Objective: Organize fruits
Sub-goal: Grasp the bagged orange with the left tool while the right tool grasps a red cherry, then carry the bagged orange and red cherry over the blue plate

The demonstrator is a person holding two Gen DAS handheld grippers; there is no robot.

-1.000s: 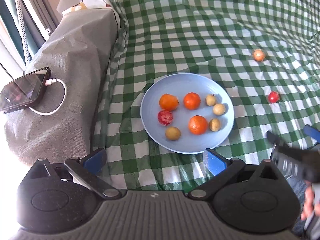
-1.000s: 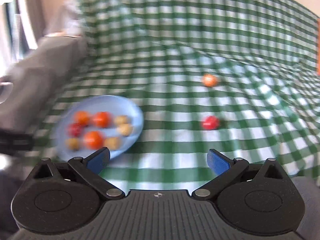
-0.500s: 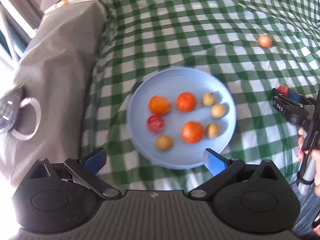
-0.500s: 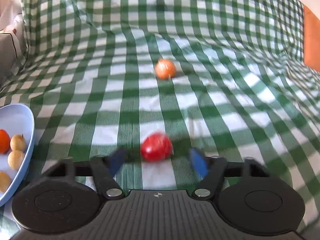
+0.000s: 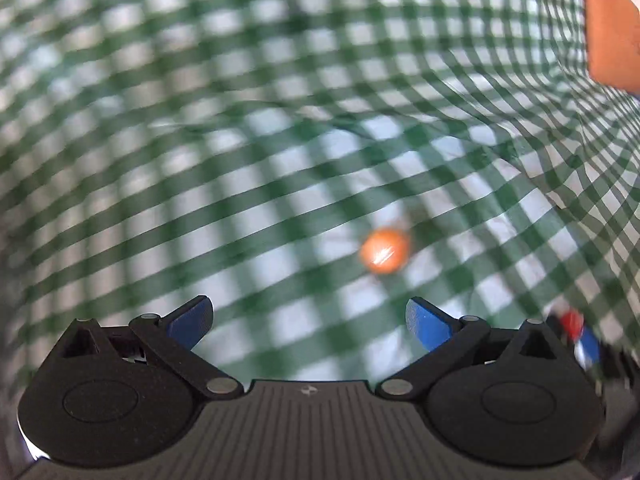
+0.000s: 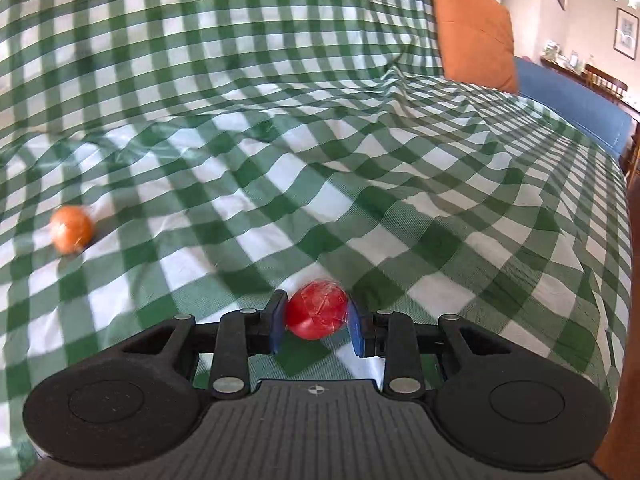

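Green-checked cloth (image 6: pixel 360 128) bearing an orange cushion (image 6: pixel 472 28), the spread-jawed, empty left gripper (image 5: pixel 308 320) facing a blurred orange fruit (image 5: pixel 385 250), and the right gripper (image 6: pixel 316 322) clamping a red fruit (image 6: pixel 317 309) just above the cloth.

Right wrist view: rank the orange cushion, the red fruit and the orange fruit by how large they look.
1. Orange cushion, clearly largest.
2. Red fruit, between the right gripper fingers.
3. Orange fruit, looking smaller, but it lies farther from the camera, so their true order is unsure.
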